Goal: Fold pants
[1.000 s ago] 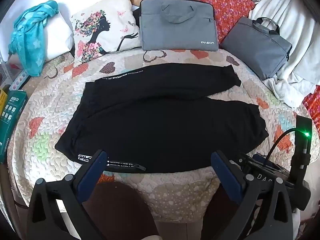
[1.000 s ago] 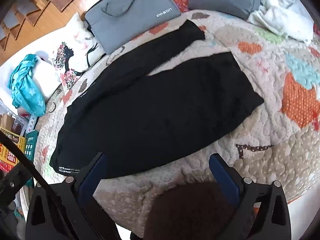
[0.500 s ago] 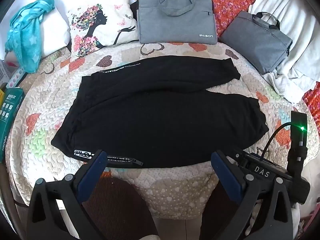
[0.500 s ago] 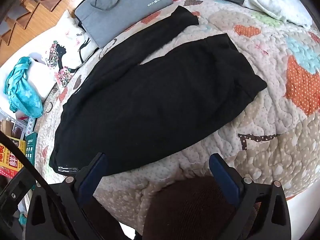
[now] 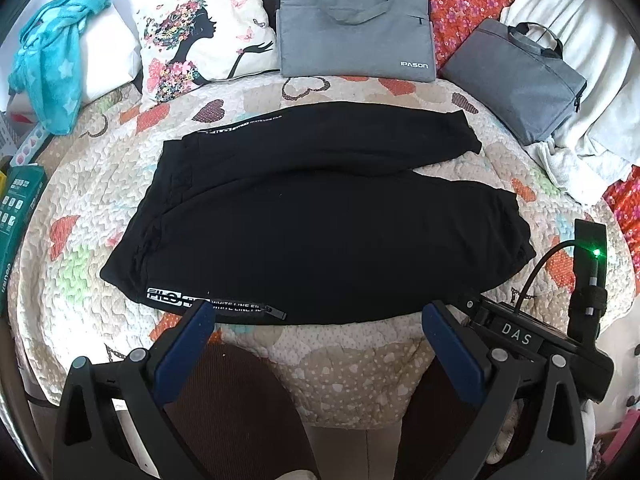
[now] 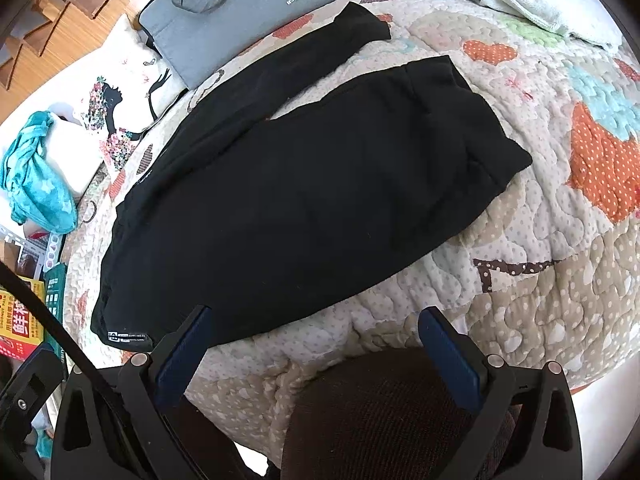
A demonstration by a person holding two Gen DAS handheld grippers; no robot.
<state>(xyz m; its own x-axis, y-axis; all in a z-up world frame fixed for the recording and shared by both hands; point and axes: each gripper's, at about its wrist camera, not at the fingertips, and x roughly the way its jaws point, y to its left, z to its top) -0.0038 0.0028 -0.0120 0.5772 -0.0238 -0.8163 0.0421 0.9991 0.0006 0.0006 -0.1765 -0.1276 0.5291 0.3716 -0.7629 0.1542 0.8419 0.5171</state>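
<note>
Black pants (image 5: pixel 312 224) lie flat on the quilted bed, waistband to the left, both legs running right, the far leg spread apart from the near one. White lettering marks the near waist corner (image 5: pixel 176 298). My left gripper (image 5: pixel 318 320) is open and empty, hovering just before the pants' near edge. The pants also show in the right wrist view (image 6: pixel 304 200). My right gripper (image 6: pixel 314 328) is open and empty, near the front edge by the near leg. The right gripper's body shows in the left wrist view (image 5: pixel 536 344).
Two grey laptop bags (image 5: pixel 356 24) (image 5: pixel 516 76), a printed pillow (image 5: pixel 200 40), a teal cloth (image 5: pixel 52 72) and white towels (image 5: pixel 576 80) line the far side of the bed. Boxes (image 5: pixel 16 216) stand at the left. The quilt (image 5: pixel 352 364) drops off at the front edge.
Both grippers have moved forward over the bed toward the pants; the pants look larger and closer. Both stay open. The pants have not moved.
</note>
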